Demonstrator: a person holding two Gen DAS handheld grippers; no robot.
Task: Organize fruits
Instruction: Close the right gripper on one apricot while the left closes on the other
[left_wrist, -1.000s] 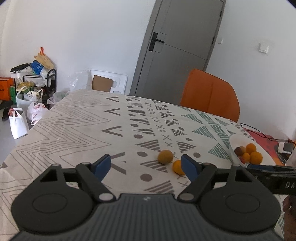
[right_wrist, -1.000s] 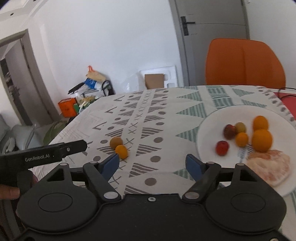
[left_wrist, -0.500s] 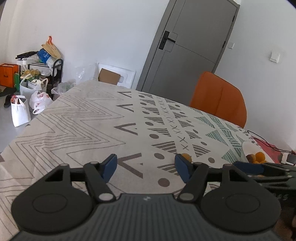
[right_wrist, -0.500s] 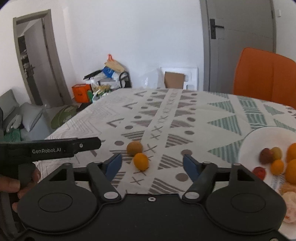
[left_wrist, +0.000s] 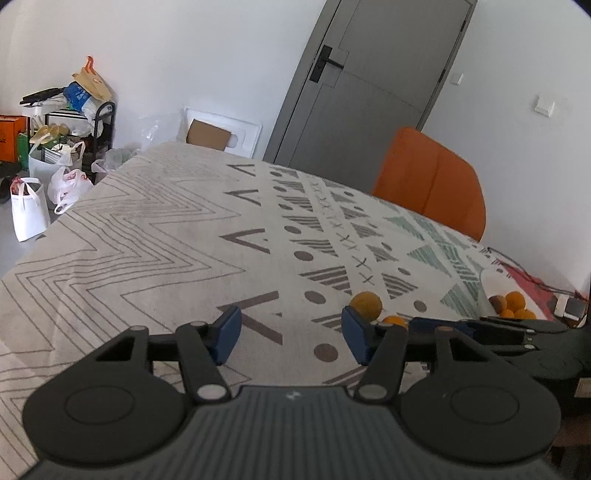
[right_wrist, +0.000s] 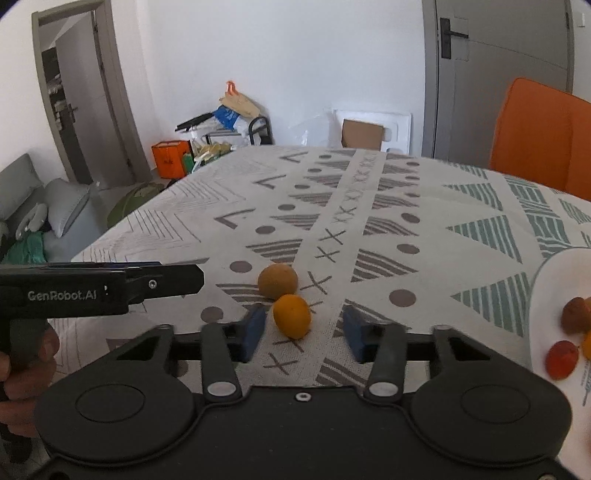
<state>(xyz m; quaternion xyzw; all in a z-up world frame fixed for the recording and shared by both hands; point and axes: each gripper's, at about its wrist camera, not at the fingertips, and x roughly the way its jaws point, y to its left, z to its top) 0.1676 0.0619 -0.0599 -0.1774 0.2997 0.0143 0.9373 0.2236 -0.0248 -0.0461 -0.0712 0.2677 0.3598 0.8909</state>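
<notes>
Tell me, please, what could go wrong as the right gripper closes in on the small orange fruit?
The right gripper is open around the orange fruit, which touches the brownish fruit; closing may knock that one rolling across the tablecloth. The round fruit could also squirt out. The left gripper sits close by and might collide.

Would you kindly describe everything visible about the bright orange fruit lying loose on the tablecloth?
The bright orange fruit is small, oval and smooth-skinned, perhaps a kumquat or small citrus. It lies on the patterned tablecloth, just in front of a duller brownish round fruit; whether they touch is unclear. The open right gripper points at it, fingers on either side, not gripping.
</notes>
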